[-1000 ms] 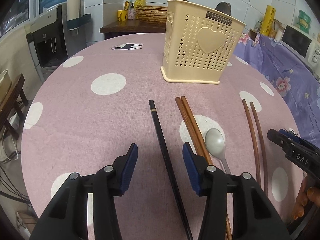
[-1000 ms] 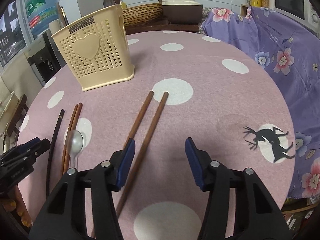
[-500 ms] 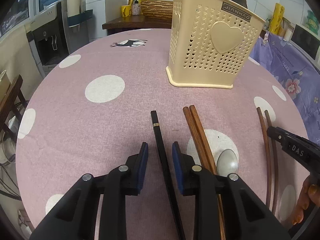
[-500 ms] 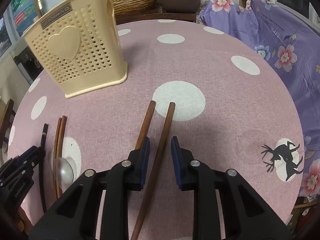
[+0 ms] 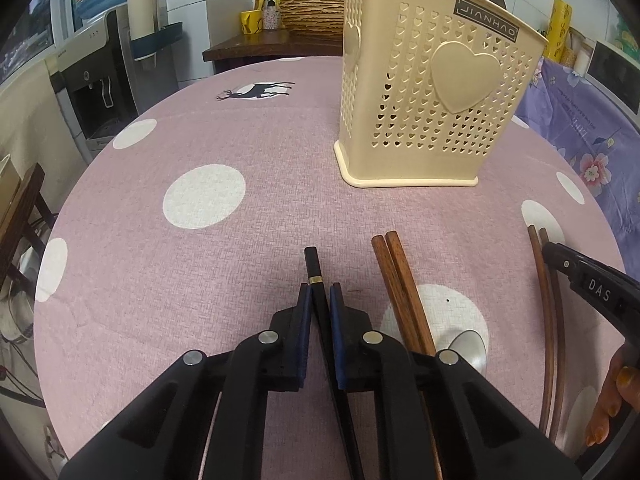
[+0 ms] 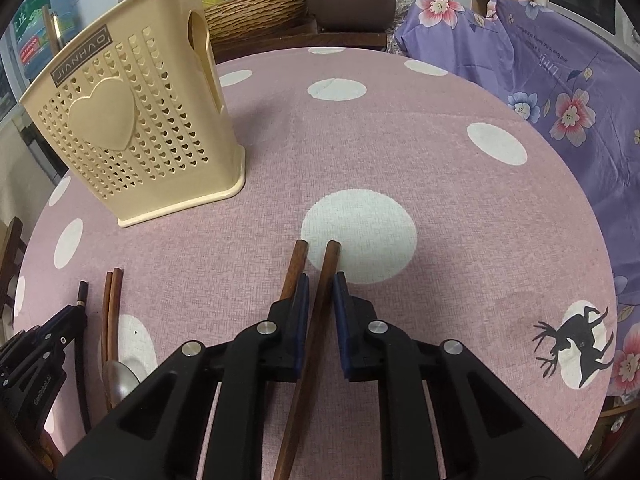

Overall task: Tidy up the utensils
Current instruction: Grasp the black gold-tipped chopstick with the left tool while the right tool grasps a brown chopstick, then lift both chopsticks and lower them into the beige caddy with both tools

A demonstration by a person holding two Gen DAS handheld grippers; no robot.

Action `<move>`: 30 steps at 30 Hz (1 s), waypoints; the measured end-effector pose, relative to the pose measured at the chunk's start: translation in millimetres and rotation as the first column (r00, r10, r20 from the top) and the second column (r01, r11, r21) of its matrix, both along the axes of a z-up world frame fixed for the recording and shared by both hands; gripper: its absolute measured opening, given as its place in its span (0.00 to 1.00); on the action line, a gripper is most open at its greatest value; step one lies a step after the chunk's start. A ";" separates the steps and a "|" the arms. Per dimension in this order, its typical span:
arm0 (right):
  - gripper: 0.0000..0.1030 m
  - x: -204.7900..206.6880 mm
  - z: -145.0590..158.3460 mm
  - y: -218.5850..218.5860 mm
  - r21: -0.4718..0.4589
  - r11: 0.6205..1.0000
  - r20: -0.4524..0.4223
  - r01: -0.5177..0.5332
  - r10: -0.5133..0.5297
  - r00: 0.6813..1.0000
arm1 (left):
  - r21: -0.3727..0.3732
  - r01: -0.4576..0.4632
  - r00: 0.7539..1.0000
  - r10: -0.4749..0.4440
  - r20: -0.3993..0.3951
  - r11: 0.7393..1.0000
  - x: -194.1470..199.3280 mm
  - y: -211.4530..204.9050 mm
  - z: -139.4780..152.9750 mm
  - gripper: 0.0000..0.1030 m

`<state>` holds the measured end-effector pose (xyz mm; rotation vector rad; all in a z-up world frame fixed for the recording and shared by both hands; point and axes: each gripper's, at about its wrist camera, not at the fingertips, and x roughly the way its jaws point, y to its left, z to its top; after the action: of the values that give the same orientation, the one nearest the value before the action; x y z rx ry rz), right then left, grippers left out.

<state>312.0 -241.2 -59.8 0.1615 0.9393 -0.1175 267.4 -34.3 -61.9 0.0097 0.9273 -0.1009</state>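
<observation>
Left wrist view: the left gripper has just clamped the black chopstick lying near the holder. Right gripper likewise pinched one brown chopstick. Both look ready for lifting.

A pink tablecloth with white dots and deer prints is covering the table. A water dispenser is standing at the left, a wicker basket behind, and a floral purple cloth is draping at the right.
</observation>
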 end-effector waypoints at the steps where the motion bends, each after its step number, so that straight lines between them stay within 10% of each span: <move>1: 0.10 0.2 -0.2 -0.6 0.002 1.000 0.001 -0.001 0.001 1.000 | -0.002 0.000 1.000 0.000 0.000 1.000 0.2 0.2 0.0 0.10; 30: 0.07 -13.6 18.9 -13.4 0.112 0.993 0.118 -0.044 0.030 0.993 | -0.059 0.003 0.998 0.001 0.060 0.998 -3.2 6.5 19.8 0.08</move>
<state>298.4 -254.6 -40.8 0.2539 0.8328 -0.0196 264.2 -27.8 -42.1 -0.0416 0.8636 -0.1282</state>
